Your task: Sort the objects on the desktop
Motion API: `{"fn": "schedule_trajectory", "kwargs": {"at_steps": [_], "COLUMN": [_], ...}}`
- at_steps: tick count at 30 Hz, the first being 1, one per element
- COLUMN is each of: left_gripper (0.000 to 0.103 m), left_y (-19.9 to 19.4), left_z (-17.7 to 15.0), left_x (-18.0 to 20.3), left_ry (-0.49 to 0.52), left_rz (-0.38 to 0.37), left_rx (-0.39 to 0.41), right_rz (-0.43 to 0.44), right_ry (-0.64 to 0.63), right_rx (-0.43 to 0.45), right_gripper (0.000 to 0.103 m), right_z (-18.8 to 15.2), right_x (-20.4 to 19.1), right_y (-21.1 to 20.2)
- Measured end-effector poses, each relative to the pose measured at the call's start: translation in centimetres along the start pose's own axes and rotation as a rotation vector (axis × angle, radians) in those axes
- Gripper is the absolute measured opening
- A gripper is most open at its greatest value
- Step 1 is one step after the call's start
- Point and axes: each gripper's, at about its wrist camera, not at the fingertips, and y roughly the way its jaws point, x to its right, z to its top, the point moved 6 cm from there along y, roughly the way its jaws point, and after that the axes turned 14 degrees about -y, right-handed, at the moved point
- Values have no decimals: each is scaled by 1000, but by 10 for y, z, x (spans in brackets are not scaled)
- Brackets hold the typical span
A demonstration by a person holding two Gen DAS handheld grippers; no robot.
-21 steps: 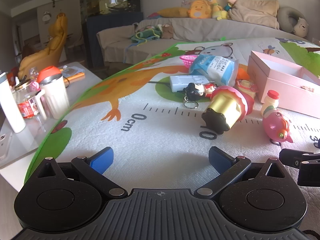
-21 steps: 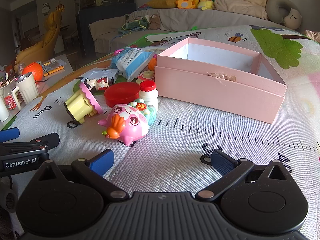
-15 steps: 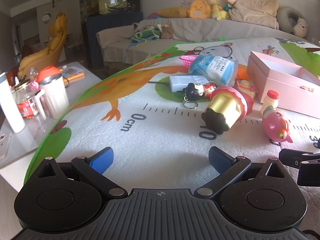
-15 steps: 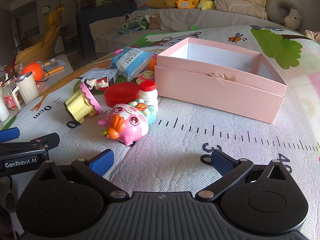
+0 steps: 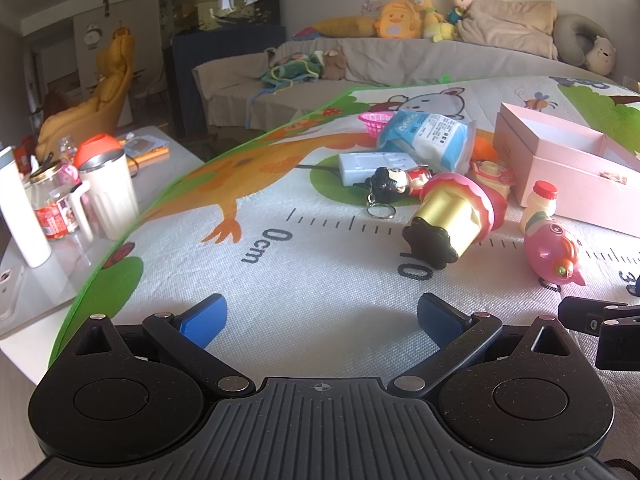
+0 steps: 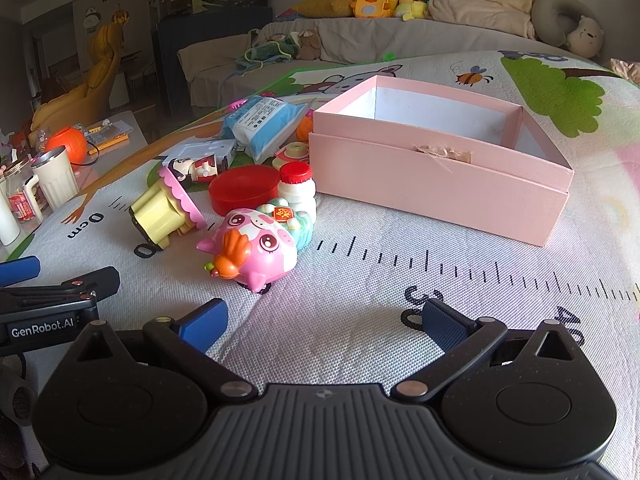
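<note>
A heap of small objects lies on the play mat: a pink pig toy [image 6: 252, 246], a small white bottle with a red cap [image 6: 297, 190], a red round lid [image 6: 244, 192], a yellow-and-pink cupcake toy [image 6: 162, 212], a figure keychain [image 5: 394, 184] and a blue wipes pack [image 6: 266, 122]. An open, empty pink box [image 6: 440, 160] stands to their right. My left gripper [image 5: 322, 316] is open and empty over bare mat, short of the cupcake toy [image 5: 452, 220]. My right gripper [image 6: 324, 318] is open and empty, just right of the pig.
A side table at the left holds a white mug [image 5: 108, 188], a jar and bottles. A pink basket [image 5: 376, 120] sits behind the wipes pack. A sofa with plush toys [image 6: 372, 0] runs along the back. A black cord loop [image 6: 410, 318] lies by my right finger.
</note>
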Motion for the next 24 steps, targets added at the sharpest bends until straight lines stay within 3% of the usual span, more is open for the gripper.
{"fn": "schedule_trajectory", "kwargs": {"at_steps": [13,24], "left_gripper": [103,103], "left_y": [0,2], "left_z": [1,2], "left_x": [1,-2], "left_ry": [8,-7], "left_rz": [-12,-50], "left_rx": [-10,-79], "right_rz": [-17,17], "right_ry": [-16,-12], "right_rx": [-14,-62], "right_gripper": [103,103], "right_z": [1,0], "right_x": [-3,-3], "right_y": [1,-2]}}
